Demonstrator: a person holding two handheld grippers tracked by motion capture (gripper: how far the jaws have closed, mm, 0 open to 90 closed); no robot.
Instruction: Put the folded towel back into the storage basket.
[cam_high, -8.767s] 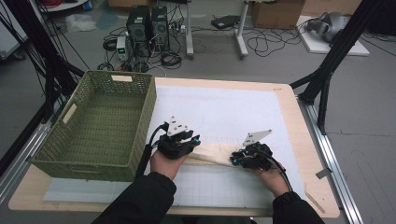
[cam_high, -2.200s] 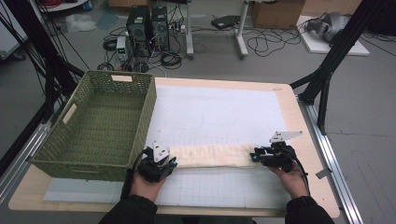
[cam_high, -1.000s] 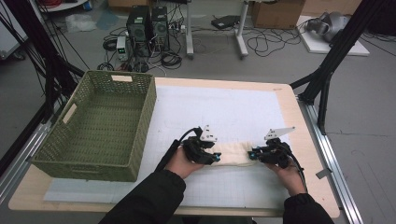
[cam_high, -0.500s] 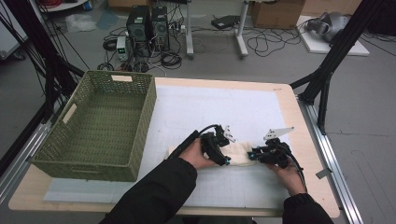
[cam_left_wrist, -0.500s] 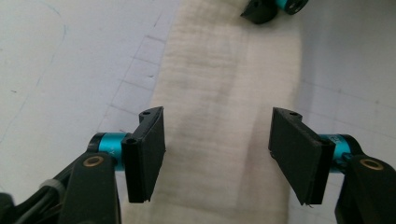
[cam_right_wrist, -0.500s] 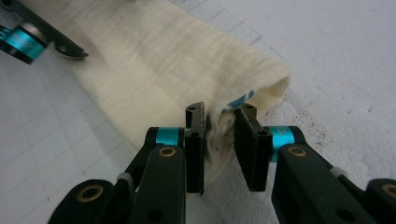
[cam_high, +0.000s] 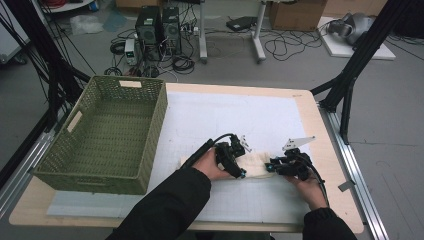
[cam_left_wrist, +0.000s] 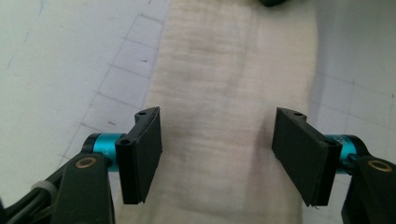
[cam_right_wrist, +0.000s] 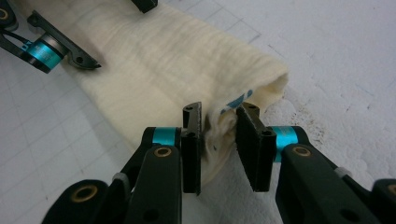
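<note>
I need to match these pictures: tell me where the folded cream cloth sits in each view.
High view: folded cream cloth, low centre, between both grippers.
Left gripper view: cloth, a centre band under the open jaws.
Right gripper view: cloth, upper left to centre.
Shared landmark: white gridded mat.

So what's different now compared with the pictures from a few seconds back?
The left gripper carried its end of the cream cloth rightward across the mat, folding the long strip over toward the right gripper. Its jaws have just been opening and now stand apart over the cloth, letting go. The right gripper kept its place, with cloth bunched between its slightly parted jaws. The green basket never moved.
</note>
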